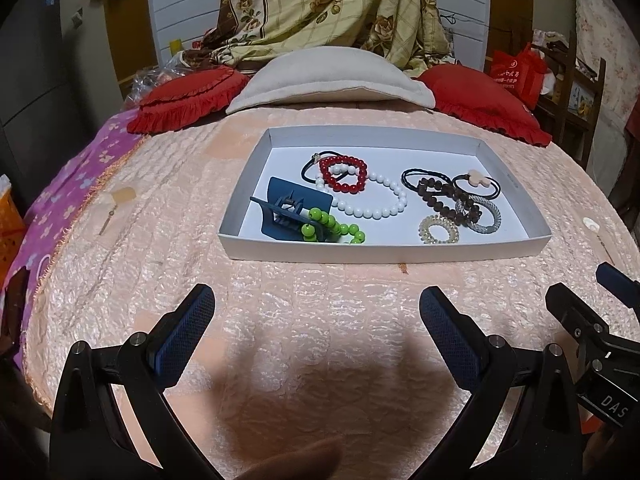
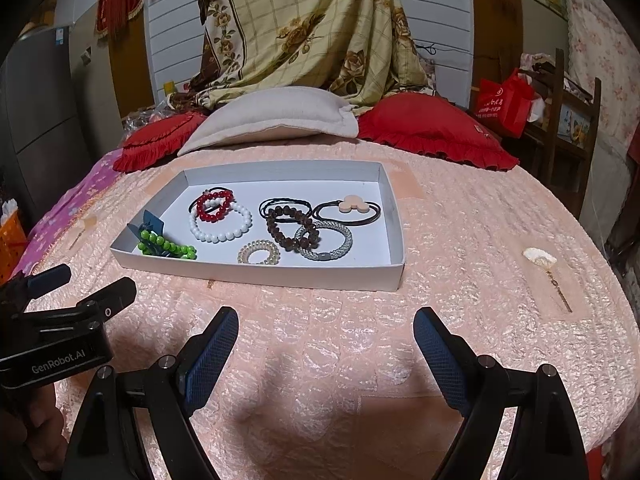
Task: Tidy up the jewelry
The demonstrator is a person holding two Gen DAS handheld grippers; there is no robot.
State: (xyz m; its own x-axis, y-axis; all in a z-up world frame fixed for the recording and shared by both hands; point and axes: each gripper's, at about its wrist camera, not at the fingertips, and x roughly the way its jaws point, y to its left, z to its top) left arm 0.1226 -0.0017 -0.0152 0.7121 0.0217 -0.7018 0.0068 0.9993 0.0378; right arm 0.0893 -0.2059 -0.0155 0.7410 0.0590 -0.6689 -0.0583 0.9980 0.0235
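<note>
Where the pink quilted bedspread [image 1: 320, 320] lies flat in front of the pillows, a shallow white tray [image 1: 384, 250] holds all the jewelry. At the tray's left end a blue hair claw [image 1: 294, 210] lies with a green bead bracelet [image 1: 332, 226] draped against it. Beside these, a red bead bracelet [image 1: 344, 174] overlaps a white bead bracelet [image 1: 372, 200] and a black hair tie [image 1: 310, 168]. Toward the right end lie a dark brown bead bracelet [image 1: 444, 196], a silver mesh bangle [image 1: 482, 214], a clear coil hair tie [image 1: 438, 234], and black hair ties, one with a beige charm [image 1: 480, 178].

The left gripper [image 1: 316, 308] hovers over bare bedspread on the near side of the tray, fingers spread wide, nothing between them. The right gripper [image 2: 326, 330] hovers likewise, fingers wide apart and empty.

A small shell-topped hairpin [image 2: 540, 258] lies on the bedspread, well to the right of the tray. Beyond the tray are a grey pillow [image 1: 332, 76] and red ruffled cushions [image 1: 188, 96].
</note>
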